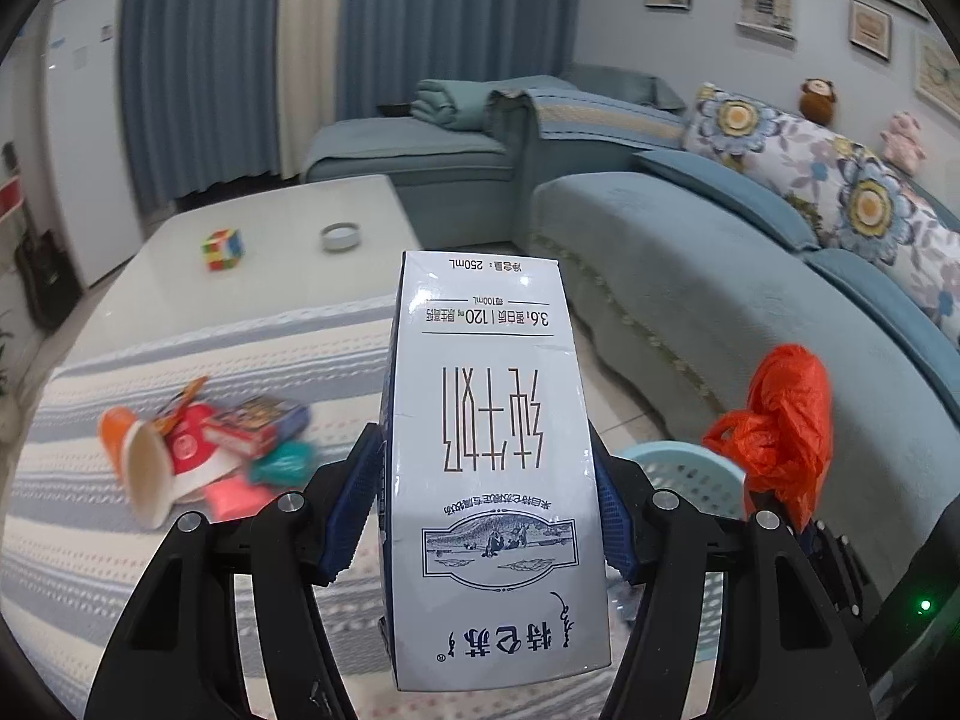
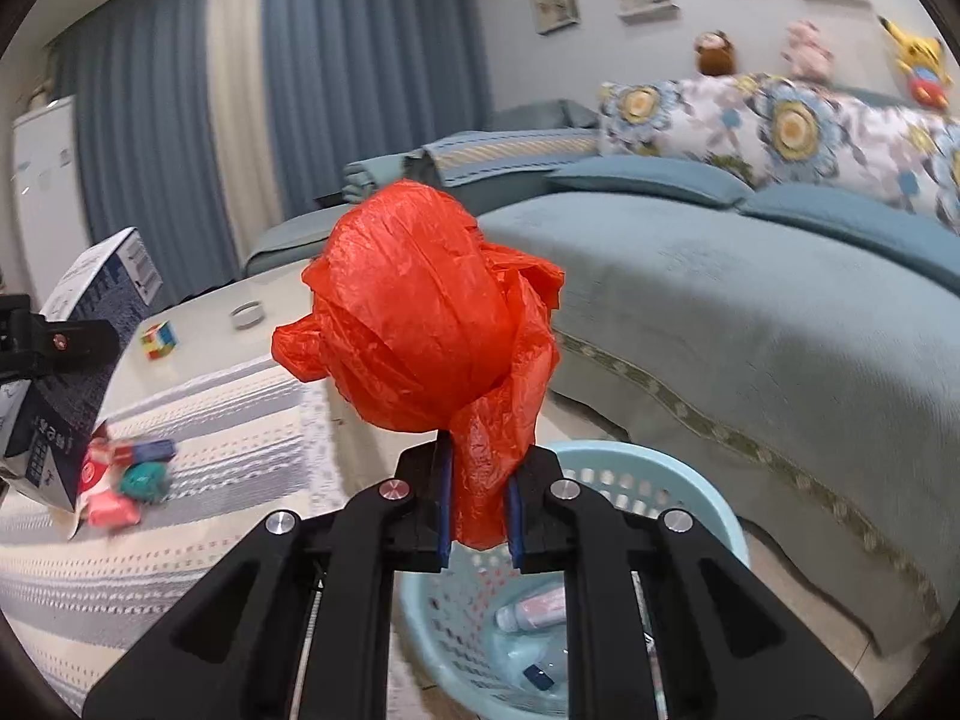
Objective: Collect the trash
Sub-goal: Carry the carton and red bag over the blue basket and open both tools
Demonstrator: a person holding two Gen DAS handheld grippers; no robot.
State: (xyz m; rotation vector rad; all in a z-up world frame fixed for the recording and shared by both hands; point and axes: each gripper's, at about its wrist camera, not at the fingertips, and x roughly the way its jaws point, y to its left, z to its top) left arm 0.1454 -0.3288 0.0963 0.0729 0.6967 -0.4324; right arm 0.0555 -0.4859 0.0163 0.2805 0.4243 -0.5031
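Beside striped tablecloth [image 1: 180, 360], milk carton [image 1: 492, 480] lengthwise in left claw [image 1: 480, 510] pinch, top nearest camera.

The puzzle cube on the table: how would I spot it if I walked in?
Find the long white coffee table in front of the blue sofa. On its bare far end, beyond the striped cloth, sits the small multicoloured puzzle cube. Its only neighbour is a plain round grey dish; the cube is boxy with bright squares.
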